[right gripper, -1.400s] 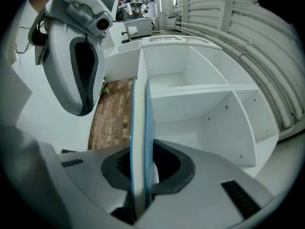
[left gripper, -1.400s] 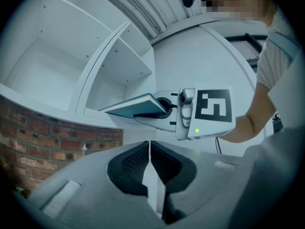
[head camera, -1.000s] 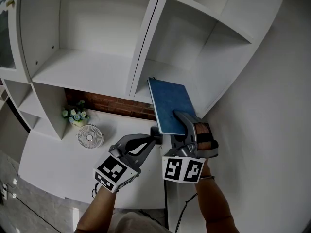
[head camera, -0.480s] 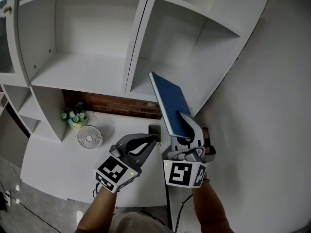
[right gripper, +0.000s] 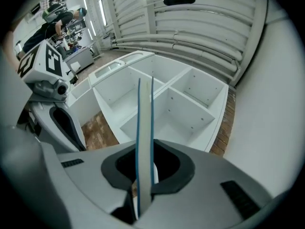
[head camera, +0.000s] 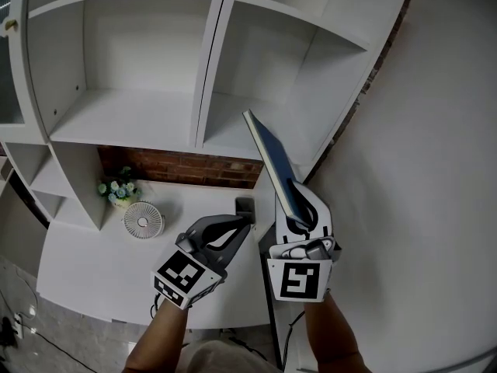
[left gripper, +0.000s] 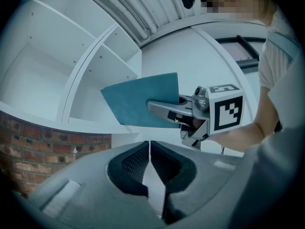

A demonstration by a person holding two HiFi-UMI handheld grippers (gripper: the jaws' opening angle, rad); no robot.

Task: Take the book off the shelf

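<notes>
A thin blue book (head camera: 271, 160) is held out in front of the white shelf unit (head camera: 155, 123), clear of its compartments and turned nearly edge-on in the head view. My right gripper (head camera: 299, 208) is shut on the book's lower end. In the right gripper view the book (right gripper: 144, 128) stands upright between the jaws, pages edge toward the camera. The left gripper view shows the book (left gripper: 143, 106) flat-on with the right gripper (left gripper: 162, 108) clamped on it. My left gripper (head camera: 242, 225) hovers over the desk, shut with nothing in it.
A white desk (head camera: 101, 263) lies below the shelves with a small round fan (head camera: 144, 218) and a pot of flowers (head camera: 116, 189) at its left. Brick wall (head camera: 178, 167) shows under the shelf. A plain white wall (head camera: 435, 169) fills the right side.
The right gripper has rolled the book from cover-up toward edge-on and lifted it slightly. The left gripper has stayed in place.
</notes>
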